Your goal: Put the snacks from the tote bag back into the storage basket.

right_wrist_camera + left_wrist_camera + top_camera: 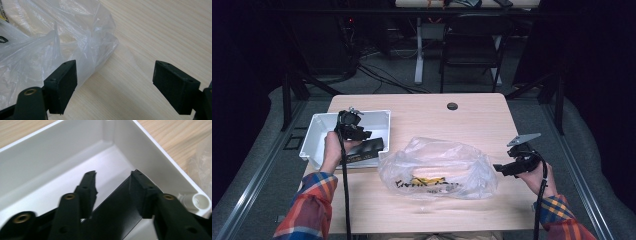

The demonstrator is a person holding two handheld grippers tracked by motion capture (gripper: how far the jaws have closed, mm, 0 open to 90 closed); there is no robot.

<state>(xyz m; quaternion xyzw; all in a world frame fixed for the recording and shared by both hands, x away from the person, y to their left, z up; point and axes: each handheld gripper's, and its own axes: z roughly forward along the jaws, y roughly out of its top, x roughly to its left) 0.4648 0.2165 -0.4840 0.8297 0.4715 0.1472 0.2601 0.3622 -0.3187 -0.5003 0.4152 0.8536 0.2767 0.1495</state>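
Black flat packet [364, 148] lies slanted in the white tray [319, 125] at the left part of the counter [472, 117], its lower end resting over the tray's near rim. In the left gripper view the same black packet [113, 212] runs between the two fingers [88, 187] of the left gripper [113, 176]: the right-hand finger sits against its edge, while the other finger looks a little apart from it, so the narrowed fingers bracket the packet without a clear squeeze. The left gripper [353, 131] hangs over the tray's middle, held in the person's left hand [332, 147].

Just right of the tray lies a crumpled clear plastic bag [439, 167] with yellow and dark items inside. The right gripper [504, 169] is at the bag's right end, level with the counter. In the right gripper view, its fingers [62, 83] stand wide apart over bare wood, one of them just beside the bag's [50, 45] edge and holding nothing.
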